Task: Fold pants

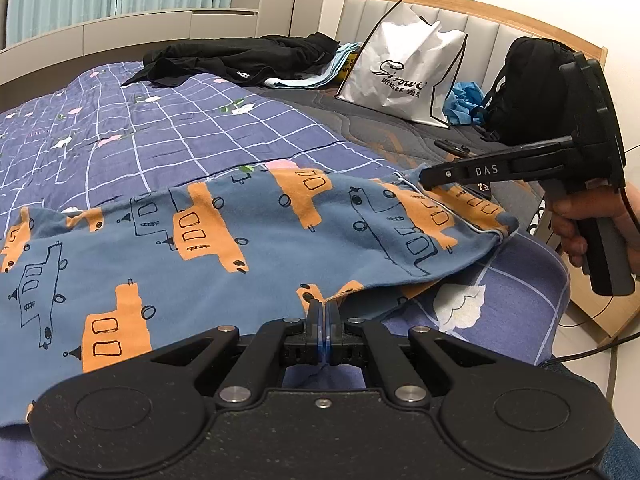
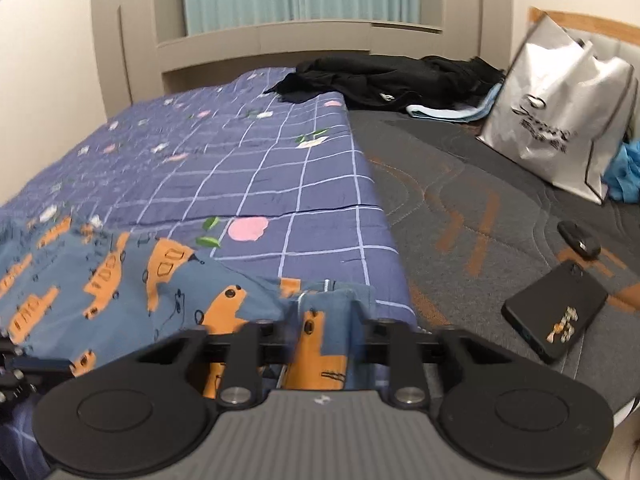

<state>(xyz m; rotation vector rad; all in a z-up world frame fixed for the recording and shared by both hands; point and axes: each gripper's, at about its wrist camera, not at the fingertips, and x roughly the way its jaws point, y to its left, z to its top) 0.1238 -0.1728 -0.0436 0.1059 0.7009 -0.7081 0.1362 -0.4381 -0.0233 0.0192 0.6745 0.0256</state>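
Your left gripper (image 1: 324,312) has its fingers pressed together, pinching the near edge of the blue cotton pants with orange vehicle prints (image 1: 224,240), spread on the purple checked quilt (image 1: 160,136). Your right gripper (image 2: 324,320) clamps their bunched waistband corner beside the black phone (image 2: 556,316).

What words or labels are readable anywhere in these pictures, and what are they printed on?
"DAS": on the finger of the right gripper.
"Sirowe", or close to it: script on the white shopping bag; the characters beneath are too small to read.
White logo on the black clothes: too small.
Design on the phone case: unreadable.
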